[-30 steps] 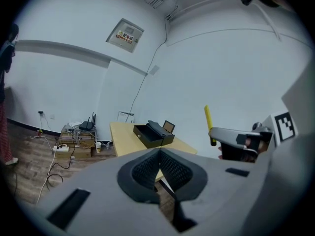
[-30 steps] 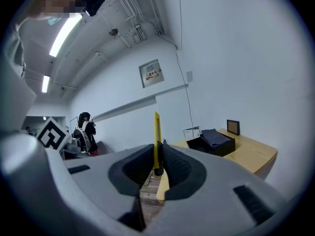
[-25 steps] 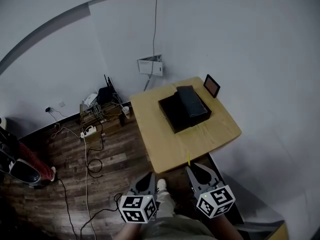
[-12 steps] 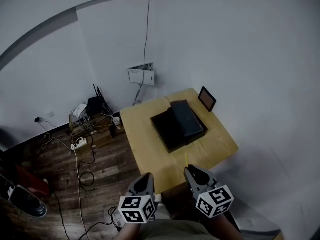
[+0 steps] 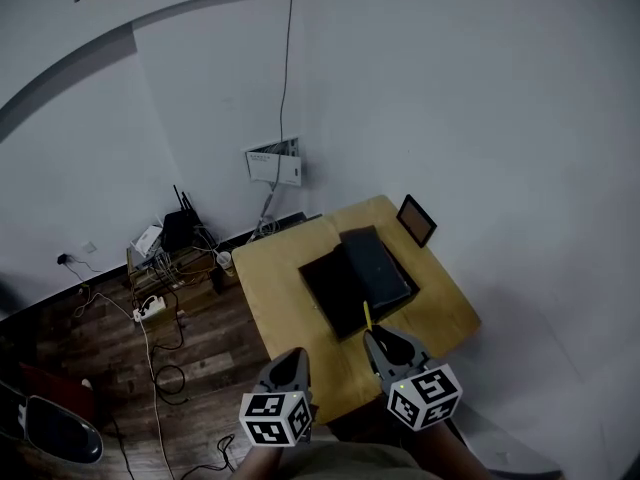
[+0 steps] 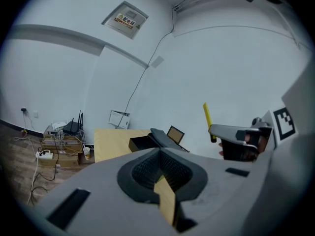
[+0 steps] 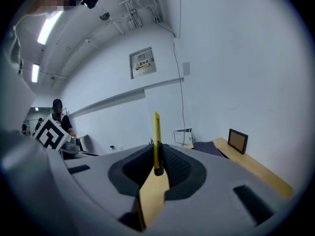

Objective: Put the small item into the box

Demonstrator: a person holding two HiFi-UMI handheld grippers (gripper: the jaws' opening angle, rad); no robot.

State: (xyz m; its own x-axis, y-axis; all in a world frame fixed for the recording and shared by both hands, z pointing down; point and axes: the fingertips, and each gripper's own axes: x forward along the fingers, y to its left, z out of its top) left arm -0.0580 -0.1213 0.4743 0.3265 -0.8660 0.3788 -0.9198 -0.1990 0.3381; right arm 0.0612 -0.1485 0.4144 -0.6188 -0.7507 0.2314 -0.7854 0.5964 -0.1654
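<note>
A black box (image 5: 340, 286) stands on the wooden table (image 5: 290, 320), its lid (image 5: 380, 260) open and leaning to the right. The small item is a thin yellow stick-like tool (image 5: 367, 315). My right gripper (image 5: 375, 340) is shut on its lower end, and it points up out of the jaws just short of the box. In the right gripper view the yellow tool (image 7: 157, 132) stands upright between the pads of the right gripper (image 7: 156, 157). My left gripper (image 5: 293, 360) hangs over the table's near edge, shut and holding nothing. The left gripper view shows the box (image 6: 142, 143) ahead.
A small framed picture (image 5: 416, 220) stands at the table's far right corner. On the wooden floor to the left are a router, a power strip (image 5: 150, 310) and loose cables. A white wall box (image 5: 272, 163) hangs behind the table. A person stands far left in the right gripper view.
Both grippers have come forward from short of the table to over its near edge. The yellow tool's tip is closer to the box. The grip has not changed.
</note>
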